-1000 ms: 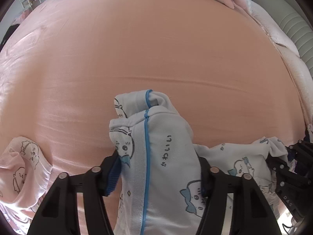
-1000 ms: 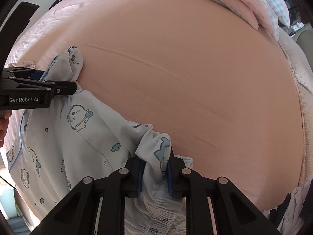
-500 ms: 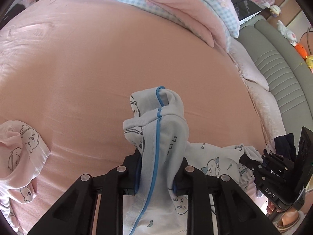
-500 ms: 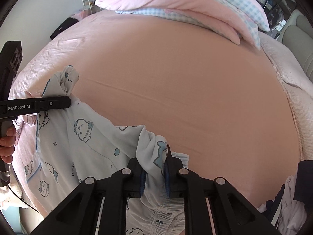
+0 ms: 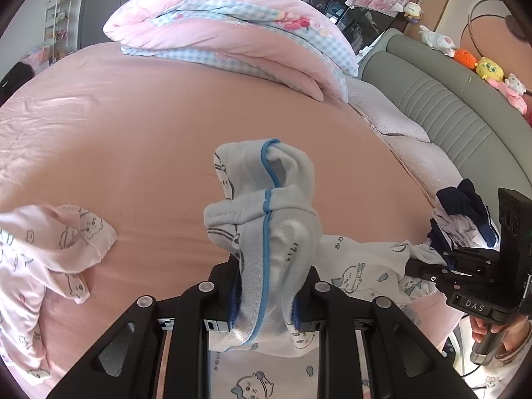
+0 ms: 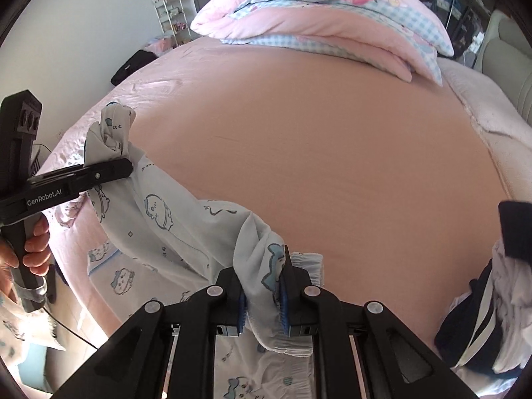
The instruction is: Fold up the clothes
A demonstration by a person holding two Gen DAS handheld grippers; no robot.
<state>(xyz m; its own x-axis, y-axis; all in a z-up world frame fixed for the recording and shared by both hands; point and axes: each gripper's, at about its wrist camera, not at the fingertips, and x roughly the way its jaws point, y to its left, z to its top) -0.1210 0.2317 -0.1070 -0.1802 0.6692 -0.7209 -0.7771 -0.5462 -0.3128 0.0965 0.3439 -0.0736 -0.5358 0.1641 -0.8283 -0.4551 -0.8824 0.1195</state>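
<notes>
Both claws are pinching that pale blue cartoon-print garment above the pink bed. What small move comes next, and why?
Probably carry it forward and lay it flat. The left gripper and right gripper each clamp a bunched end of the pale blue cartoon-print garment, which sags between them, and the pink bedsheet ahead lies bare.

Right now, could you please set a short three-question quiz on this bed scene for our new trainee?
1. True or false: both the left gripper and the right gripper have their fingers closed on the light blue printed garment.
2. Which lies on the pink bedsheet at the left in the left wrist view: (a) a pink printed garment, (b) a towel, (c) a shoe?
3. What sits at the far end of the bed?

Key: 1 true; 2 a; 3 a folded pink and blue-checked quilt.
</notes>
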